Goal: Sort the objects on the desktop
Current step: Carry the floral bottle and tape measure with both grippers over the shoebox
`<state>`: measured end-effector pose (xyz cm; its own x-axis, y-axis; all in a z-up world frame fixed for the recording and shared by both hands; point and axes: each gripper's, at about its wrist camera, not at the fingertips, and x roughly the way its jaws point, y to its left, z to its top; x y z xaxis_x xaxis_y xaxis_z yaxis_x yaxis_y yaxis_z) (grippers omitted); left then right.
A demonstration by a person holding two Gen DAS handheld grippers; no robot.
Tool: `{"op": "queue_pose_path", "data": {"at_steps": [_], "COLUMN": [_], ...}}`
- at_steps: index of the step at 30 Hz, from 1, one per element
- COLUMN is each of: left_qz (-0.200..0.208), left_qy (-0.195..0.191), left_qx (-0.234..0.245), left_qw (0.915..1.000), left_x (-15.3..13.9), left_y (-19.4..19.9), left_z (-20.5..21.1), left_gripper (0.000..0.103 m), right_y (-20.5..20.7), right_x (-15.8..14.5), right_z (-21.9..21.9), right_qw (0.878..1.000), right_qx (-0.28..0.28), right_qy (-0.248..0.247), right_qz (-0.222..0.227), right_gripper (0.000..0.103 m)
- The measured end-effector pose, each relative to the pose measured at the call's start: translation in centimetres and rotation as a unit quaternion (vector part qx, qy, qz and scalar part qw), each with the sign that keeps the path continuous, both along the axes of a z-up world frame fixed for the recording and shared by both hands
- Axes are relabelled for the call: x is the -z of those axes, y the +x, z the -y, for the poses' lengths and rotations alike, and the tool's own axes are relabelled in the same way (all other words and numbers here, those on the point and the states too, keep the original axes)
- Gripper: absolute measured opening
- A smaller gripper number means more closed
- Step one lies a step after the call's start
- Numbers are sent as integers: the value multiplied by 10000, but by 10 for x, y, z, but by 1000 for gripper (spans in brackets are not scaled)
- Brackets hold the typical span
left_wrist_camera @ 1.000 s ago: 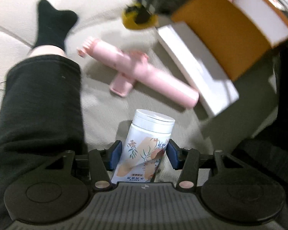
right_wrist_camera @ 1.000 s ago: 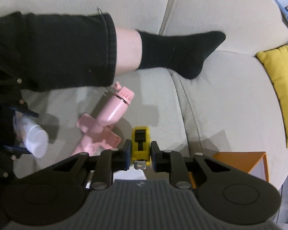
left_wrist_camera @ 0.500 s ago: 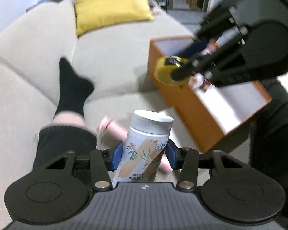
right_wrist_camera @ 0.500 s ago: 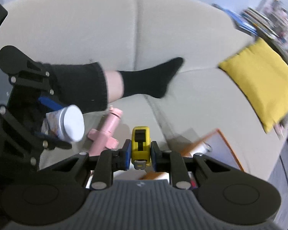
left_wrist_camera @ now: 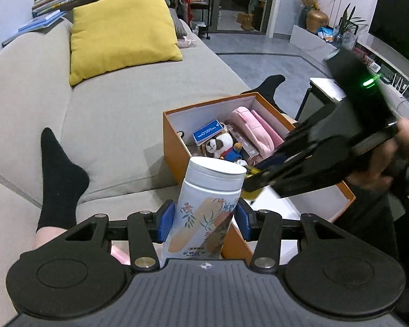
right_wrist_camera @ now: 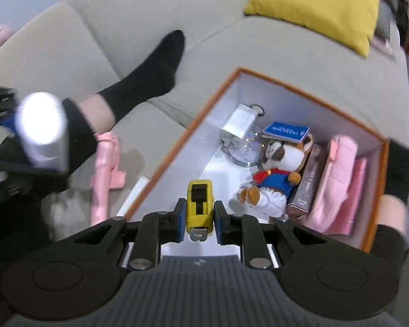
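A: Right gripper [right_wrist_camera: 196, 215] first: jaws clenched on the yellow tape measure [right_wrist_camera: 200, 204], blue pads flat on both its sides, hanging over the open near corner of the orange box [right_wrist_camera: 306, 88].

B: And the left gripper [left_wrist_camera: 205, 222] has its jaws squeezed around the flowered bottle [left_wrist_camera: 210, 207], held upright just at the box's near wall, not over the opening yet.

A: That's my worry. From the left camera the right gripper sits right behind the bottle's white cap. Both heading for one box, I'd guess a bump is the likeliest slip.

B: A knock on that cap could tilt the bottle in the pads. It's tall and gripped low, so it looks easy to lever.

A: The tape measure looks safer, bare white floor beneath it. Let go too far right, though, and it may land on the plush toy [right_wrist_camera: 275, 174] or the clear glass dish [right_wrist_camera: 244, 152].

B: The box is crowded: pink pouch [right_wrist_camera: 338, 179] along the far side, blue card box [right_wrist_camera: 286, 131] on the toy's head, white charger [right_wrist_camera: 238, 122] in the corner.

A: So the bottle has little room. Stood up, it could topple.

B: And the pink tool [right_wrist_camera: 105, 174] lies on the sofa [right_wrist_camera: 286, 49] beside the box, not yet sorted.
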<state>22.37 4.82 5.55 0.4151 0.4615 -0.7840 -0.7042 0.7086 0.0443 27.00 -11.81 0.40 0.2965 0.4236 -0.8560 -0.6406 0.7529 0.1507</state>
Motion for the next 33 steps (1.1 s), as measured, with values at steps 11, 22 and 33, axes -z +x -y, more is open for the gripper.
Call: {"op": "queue_pose_path", "data": {"at_steps": [11,22,33], "left_qz": [-268,-264,-219], "left_qy": [-171,-329,-302], "left_qx": [29,123,183], "left_qw": [9995,9990,9991], "left_x": [11,21,16], "left_y": [15,19,15], "left_z": [-31,-44,-40], "left_gripper": [55,55,55], "right_y": [68,78,55], "right_x": [60,73,64], "right_z": [-4,-9,-30], "right_qw": [9914,9947,9965], "right_qx": [524,515,-730], "right_qy": [816,504,-328], "right_qz": [-875,-737,-251], "right_gripper": [22,31,48]}}
